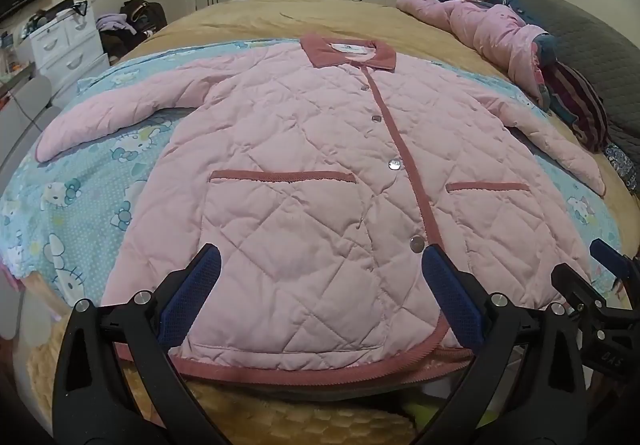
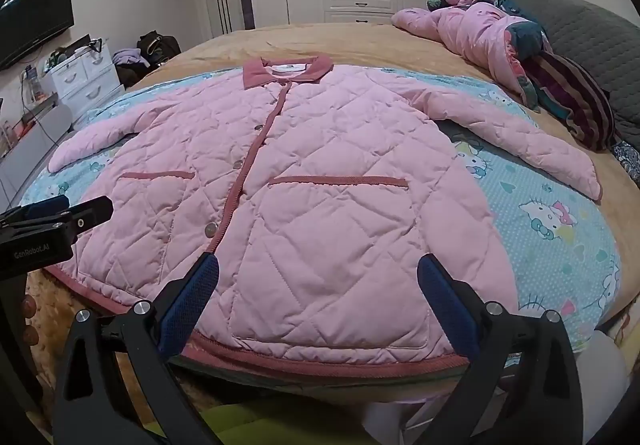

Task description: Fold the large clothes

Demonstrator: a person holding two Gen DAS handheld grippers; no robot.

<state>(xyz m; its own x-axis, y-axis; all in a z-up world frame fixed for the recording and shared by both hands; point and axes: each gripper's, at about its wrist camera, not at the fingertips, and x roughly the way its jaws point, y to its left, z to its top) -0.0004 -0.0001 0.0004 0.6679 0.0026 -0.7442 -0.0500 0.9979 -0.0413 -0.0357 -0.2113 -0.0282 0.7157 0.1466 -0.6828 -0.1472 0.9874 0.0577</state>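
Note:
A pink quilted jacket [image 1: 312,173] [image 2: 320,181] with a dark pink collar, trim and two pockets lies flat, buttoned and face up on a blue cartoon-print sheet [image 1: 100,181] [image 2: 540,205], both sleeves spread out. My left gripper [image 1: 320,261] hovers open over the jacket's lower left half near the hem, nothing between its blue pads. My right gripper [image 2: 318,269] hovers open over the lower right half, also with nothing between its pads. The right gripper's tip [image 1: 604,257] shows at the left wrist view's right edge, and the left gripper's tip [image 2: 76,211] at the right wrist view's left edge.
The bed has a tan cover [image 1: 320,17] beyond the sheet. A heap of pink and patterned clothes [image 1: 500,29] [image 2: 492,33] and a grey pillow [image 2: 592,41] lie at the far right. White drawers [image 1: 68,41], a TV and bags stand left; wardrobes behind.

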